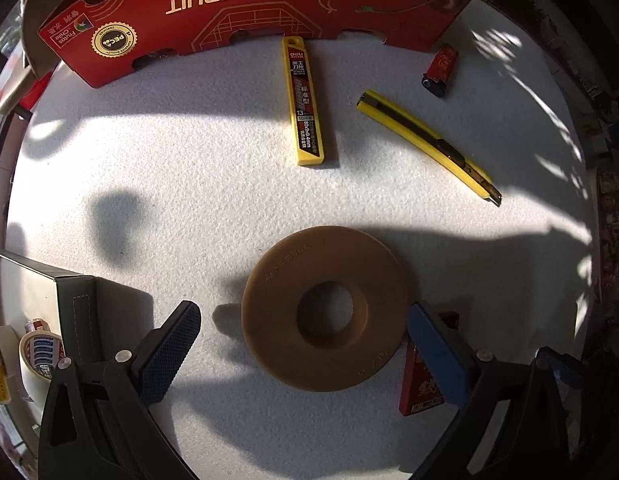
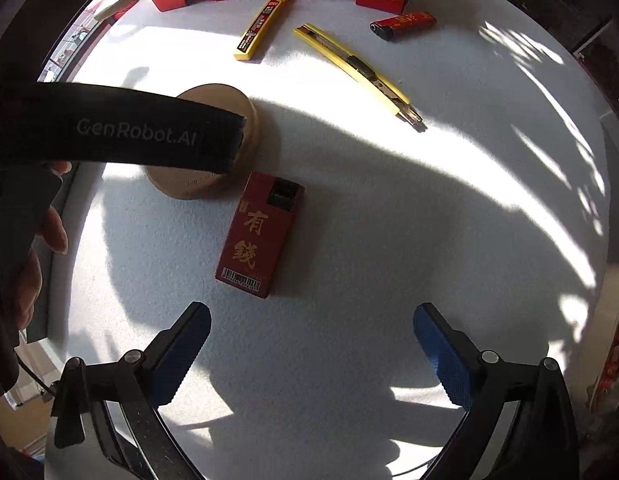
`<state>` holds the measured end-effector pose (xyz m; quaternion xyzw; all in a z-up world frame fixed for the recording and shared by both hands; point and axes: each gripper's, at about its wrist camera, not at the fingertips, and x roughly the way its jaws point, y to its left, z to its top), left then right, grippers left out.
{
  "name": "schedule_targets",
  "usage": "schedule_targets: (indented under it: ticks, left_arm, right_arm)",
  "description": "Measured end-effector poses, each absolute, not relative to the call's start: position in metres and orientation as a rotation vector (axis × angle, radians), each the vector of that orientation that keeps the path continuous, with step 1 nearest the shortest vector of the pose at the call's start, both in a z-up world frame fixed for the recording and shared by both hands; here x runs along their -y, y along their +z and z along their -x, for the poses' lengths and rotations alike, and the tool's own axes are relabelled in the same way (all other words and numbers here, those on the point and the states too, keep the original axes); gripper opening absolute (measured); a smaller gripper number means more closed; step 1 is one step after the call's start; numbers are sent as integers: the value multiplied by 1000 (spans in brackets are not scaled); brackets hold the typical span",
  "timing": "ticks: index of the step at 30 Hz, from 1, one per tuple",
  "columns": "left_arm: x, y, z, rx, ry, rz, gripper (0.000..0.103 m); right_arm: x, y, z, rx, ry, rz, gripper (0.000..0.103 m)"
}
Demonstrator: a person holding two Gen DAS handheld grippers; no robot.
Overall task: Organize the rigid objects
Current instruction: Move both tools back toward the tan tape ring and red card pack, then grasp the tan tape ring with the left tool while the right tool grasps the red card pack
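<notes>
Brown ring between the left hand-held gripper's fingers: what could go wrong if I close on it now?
1. The brown ring looks nearly as wide as the left hand-held gripper opens, so a pad may ride over its rim.
2. The red box lies right beside the ring, under the right finger; closing could shove or pinch it.

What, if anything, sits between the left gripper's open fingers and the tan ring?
Nothing visible. The left gripper is open with the tan ring lying flat on the white table between its fingers. The red box sits beside the ring, just outside the blue finger, not in the gap.
</notes>
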<state>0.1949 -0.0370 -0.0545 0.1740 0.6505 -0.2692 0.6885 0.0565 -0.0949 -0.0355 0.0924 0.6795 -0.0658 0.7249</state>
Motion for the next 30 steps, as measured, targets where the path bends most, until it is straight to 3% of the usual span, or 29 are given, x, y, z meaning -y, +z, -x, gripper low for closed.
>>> schedule_targets:
  ticks: [7,18,30]
  left_arm:
    - [41,-65,-198,-1440,-529,-490,103]
    - [12,-62,-214,-1404,-539,-483,103]
    - [0,-44,-231,-1381,-601,-511,103]
  right_arm:
    - [105,-33,-38,-1485,-157,-279,102]
    - [16,-31,-74,-1364,259,448,102]
    - [29,-58,-121,-1395,557,516,102]
